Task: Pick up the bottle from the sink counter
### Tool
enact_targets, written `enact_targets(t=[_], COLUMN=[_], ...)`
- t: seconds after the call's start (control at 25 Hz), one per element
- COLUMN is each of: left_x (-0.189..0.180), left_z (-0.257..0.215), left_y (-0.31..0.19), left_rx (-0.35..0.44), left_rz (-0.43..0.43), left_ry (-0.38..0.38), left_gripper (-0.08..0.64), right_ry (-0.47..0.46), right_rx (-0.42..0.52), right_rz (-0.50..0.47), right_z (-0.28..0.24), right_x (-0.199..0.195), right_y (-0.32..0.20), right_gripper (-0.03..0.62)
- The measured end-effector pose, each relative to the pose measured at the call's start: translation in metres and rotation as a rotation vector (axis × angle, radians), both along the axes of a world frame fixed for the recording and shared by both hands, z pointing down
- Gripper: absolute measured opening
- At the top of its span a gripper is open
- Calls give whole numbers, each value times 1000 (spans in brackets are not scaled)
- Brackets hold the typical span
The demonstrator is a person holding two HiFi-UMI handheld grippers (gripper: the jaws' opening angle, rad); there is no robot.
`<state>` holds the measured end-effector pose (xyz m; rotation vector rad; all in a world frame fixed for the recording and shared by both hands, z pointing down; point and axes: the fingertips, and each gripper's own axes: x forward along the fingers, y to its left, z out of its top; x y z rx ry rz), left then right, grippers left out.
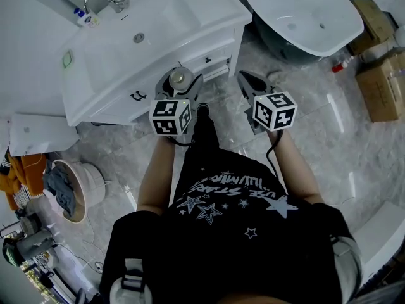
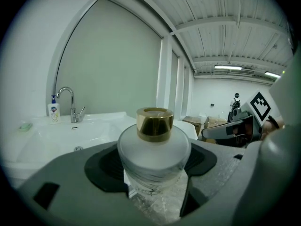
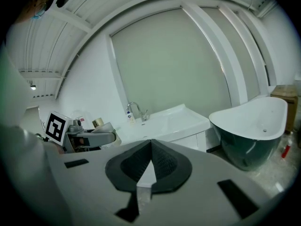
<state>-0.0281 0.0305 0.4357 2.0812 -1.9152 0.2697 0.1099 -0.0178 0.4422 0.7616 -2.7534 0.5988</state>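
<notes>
Our left tool (image 1: 180,88) is clamped on the frosted, gold-capped bottle (image 2: 153,147), which hangs clear of the sink surface (image 1: 209,18), out in front of the vanity and over the floor. We should hold it upright with a steady squeeze, since smooth glass may slip. Our right tool (image 3: 150,161) is pinched together, empty.

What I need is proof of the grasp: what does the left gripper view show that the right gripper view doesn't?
Only the left gripper view: the left gripper shut on the frosted bottle, its jaws against the bottle's body.
Only the right gripper view: the right gripper with its jaws together and nothing between them, and a small red item on the floor.
Both: the white sink, its faucet, the soap bottle and the gold cap of the frosted bottle.
</notes>
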Motion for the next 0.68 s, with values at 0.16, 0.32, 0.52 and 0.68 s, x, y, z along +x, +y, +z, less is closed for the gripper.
enact_targets(t=[0.16, 0.32, 0.52, 0.68], left_x=[10, 16, 22, 24], left_z=[0, -2, -2, -5], left_y=[15, 29, 44, 50], left_rx=[4, 8, 17, 25], left_rz=[-6, -8, -12, -13], left_ry=[-2, 0, 5, 0], left_gripper=[344, 344, 344, 344], right_ry=[-2, 3, 6, 1], right_rx=[-4, -4, 6, 16], right_rz=[4, 3, -4, -12], right_z=[2, 2, 1, -1], right_x=[15, 23, 28, 28], right_y=[16, 30, 45, 49], right_gripper=[6, 6, 6, 6])
